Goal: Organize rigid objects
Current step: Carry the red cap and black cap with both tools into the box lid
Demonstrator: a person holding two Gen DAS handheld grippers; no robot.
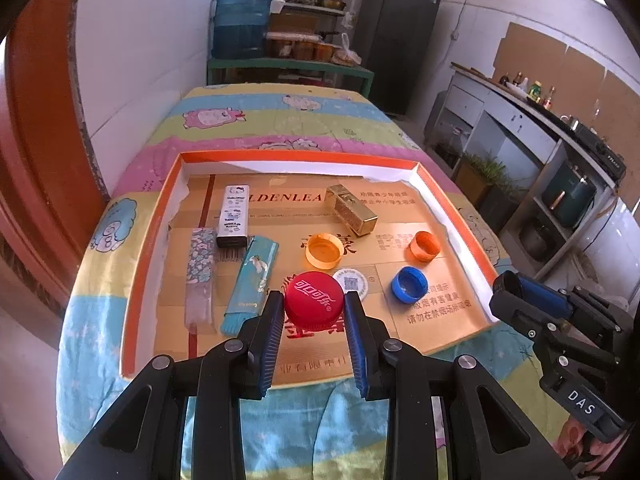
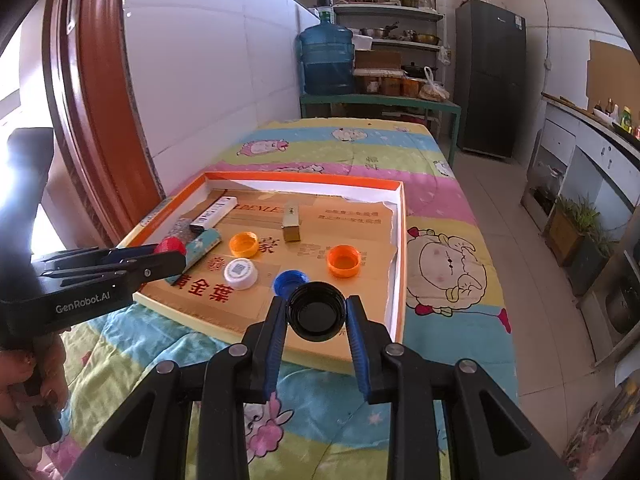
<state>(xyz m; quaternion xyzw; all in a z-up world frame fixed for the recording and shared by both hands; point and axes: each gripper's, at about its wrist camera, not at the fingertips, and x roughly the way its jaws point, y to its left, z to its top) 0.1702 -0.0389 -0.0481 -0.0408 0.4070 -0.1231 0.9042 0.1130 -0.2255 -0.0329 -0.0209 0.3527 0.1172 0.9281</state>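
Two hand-held grippers over a shallow orange-rimmed tray [image 1: 452,208] on a cartoon-print quilt [image 1: 240,120]. The left gripper [image 1: 314,306] is clenched on a red cap [image 1: 314,300], top side up, held above the tray's near edge; in the right wrist view the same gripper [image 2: 176,250] enters from the left, with a hand [image 2: 32,380] on its grip. The right gripper [image 2: 316,312] grasps a black cap [image 2: 316,311], hollow side up, over the tray's near right corner. Lying in the tray: a yellow cap [image 1: 325,251] at centre, a white cap [image 2: 240,273] near it, a blue cap [image 1: 409,285] and an orange cap [image 1: 425,246] to the right, all but the white one hollow side up. A gold box [image 1: 352,209] lies at the far centre. On the left lie three flat cases: a white one [image 1: 234,216], a teal one [image 1: 250,286] and a floral one [image 1: 200,276]. A water jug [image 2: 327,60], shelves [image 2: 388,12] and a fridge [image 2: 490,76] stand beyond the quilt.
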